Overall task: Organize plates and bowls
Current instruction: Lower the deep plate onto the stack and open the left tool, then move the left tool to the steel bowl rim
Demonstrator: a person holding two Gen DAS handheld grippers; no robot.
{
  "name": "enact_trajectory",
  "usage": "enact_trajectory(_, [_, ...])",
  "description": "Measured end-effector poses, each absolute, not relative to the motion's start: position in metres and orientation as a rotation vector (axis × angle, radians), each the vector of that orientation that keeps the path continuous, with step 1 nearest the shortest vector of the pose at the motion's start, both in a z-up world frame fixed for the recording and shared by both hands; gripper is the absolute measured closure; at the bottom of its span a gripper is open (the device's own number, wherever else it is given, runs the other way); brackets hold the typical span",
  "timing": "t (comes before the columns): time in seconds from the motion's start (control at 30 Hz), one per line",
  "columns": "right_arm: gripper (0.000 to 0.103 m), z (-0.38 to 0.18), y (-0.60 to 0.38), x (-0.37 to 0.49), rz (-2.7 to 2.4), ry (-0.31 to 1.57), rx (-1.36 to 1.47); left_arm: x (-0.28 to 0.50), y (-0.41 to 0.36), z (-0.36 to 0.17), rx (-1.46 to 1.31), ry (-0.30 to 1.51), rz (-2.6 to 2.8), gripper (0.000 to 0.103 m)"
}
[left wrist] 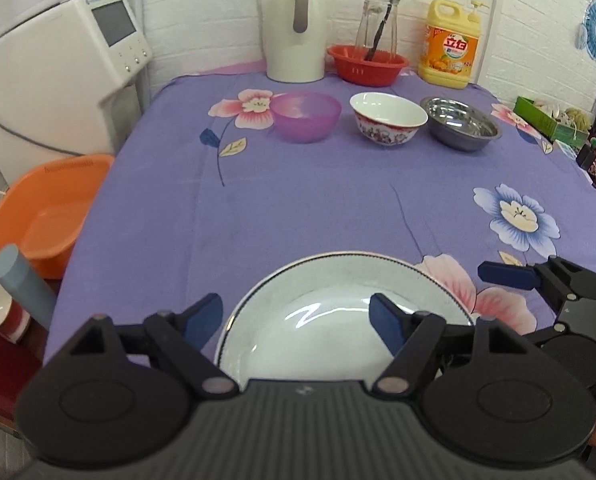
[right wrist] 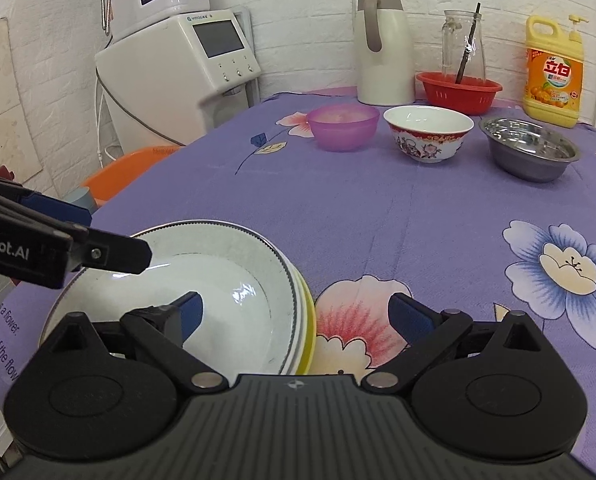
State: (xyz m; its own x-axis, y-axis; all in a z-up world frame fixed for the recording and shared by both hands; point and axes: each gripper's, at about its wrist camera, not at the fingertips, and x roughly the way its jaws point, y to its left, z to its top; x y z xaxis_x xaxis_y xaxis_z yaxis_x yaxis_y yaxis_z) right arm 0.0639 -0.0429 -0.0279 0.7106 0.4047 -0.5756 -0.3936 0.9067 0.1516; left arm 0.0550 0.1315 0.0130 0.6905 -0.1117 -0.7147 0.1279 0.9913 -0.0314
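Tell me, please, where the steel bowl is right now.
The steel bowl sits far right in the row of bowls, beside the patterned white bowl, before the yellow detergent bottle.

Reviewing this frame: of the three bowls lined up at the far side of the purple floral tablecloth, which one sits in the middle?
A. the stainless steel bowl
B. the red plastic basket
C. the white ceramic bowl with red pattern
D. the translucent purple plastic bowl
C: the white ceramic bowl with red pattern stands between the translucent purple plastic bowl and the stainless steel bowl.
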Motion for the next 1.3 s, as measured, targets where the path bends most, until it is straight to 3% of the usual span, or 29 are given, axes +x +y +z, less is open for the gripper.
enact_trajectory(0.5, [0.000, -0.011, -0.158, 0.094, 0.240, 0.619, 0.171, 0.104, 0.058, 0.042, 0.092, 0.720, -0.206, 0.029])
enact_trajectory(0.93, [0.000, -0.016, -0.218, 0.128, 0.153, 0.630, 0.181, 0.151, 0.028, 0.036, 0.064, 0.794, -0.227, 0.029])
enact_trajectory(1.3, [0.000, 0.027, -0.256, 0.213, 0.093, 0.533, 0.105, 0.276, -0.028, 0.059, -0.129, 0.735, -0.408, 0.029])
